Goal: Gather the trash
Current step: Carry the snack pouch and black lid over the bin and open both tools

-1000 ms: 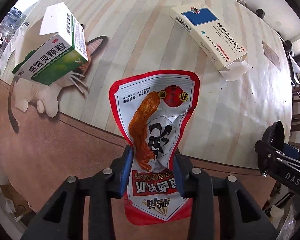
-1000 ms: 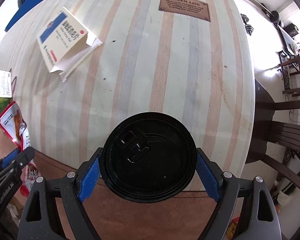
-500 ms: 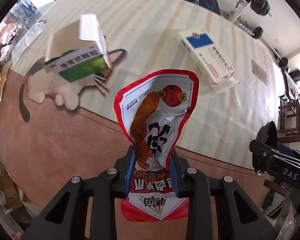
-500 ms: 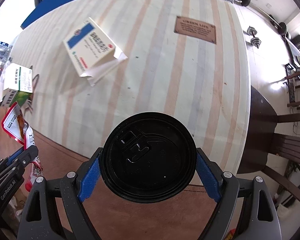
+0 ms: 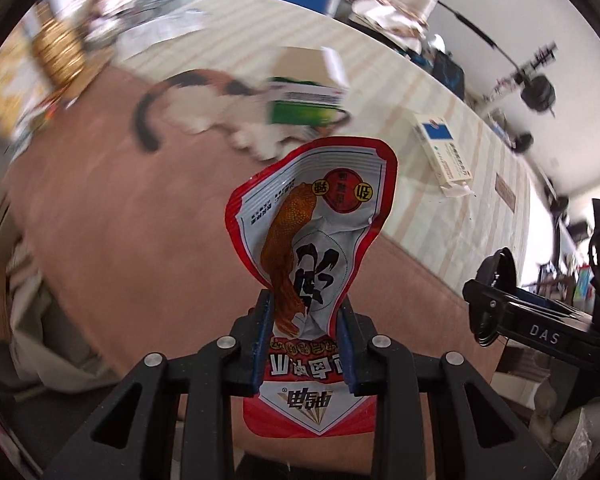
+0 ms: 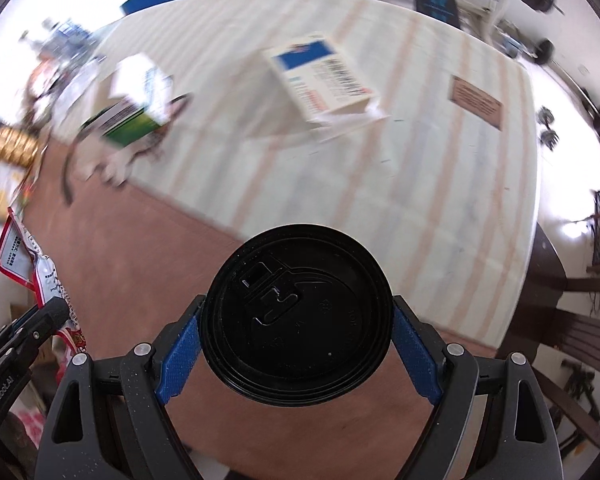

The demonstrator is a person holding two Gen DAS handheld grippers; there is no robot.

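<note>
My left gripper [image 5: 305, 336] is shut on a red and white snack wrapper [image 5: 312, 232] and holds it up above the brown mat. My right gripper [image 6: 298, 332] is shut on a black cup lid [image 6: 298, 320], held flat between its blue pads. The right gripper [image 5: 500, 304] with the lid shows at the right of the left wrist view. The left gripper [image 6: 32, 324] and wrapper [image 6: 24, 260] show at the left of the right wrist view. A green and white box [image 5: 306, 106] and a blue and white box [image 5: 444, 152] lie on the striped cloth.
The striped tablecloth [image 6: 420, 168] carries a brown label patch [image 6: 476, 102]. A cat picture [image 5: 204, 96] marks the mat under the green box [image 6: 136, 112]. The blue and white box [image 6: 320, 74] is far centre. Clutter [image 5: 56, 52] crowds the far left. A dark chair [image 6: 572, 288] stands right.
Both grippers have lifted and drawn back from the table with their loads; the boxes now look smaller and farther. The views swung, showing more of the brown mat and the room.
</note>
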